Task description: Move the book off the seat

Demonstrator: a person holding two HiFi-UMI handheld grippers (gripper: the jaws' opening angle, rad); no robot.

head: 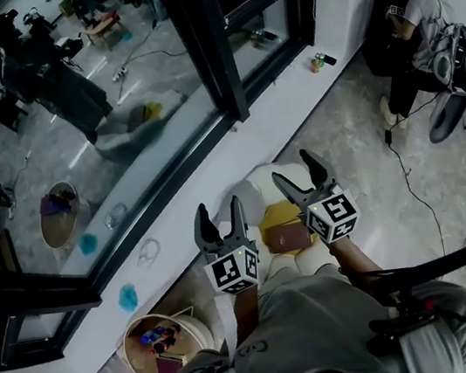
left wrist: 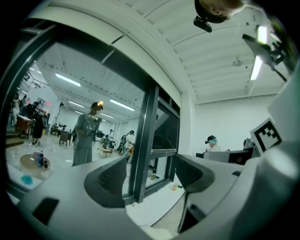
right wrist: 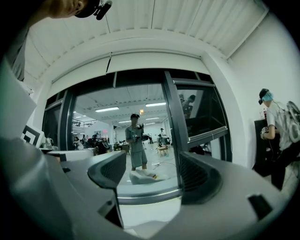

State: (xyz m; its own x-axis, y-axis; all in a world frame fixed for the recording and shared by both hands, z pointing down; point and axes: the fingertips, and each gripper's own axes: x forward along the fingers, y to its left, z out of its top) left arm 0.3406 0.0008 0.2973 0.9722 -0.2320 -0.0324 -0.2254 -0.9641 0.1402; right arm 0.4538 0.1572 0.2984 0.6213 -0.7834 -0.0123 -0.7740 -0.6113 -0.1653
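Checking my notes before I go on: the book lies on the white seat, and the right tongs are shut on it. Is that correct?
Not quite. The book does lie on the white seat, but the right tongs are not shut on it. They stand open with nothing between them, as the right gripper view shows.
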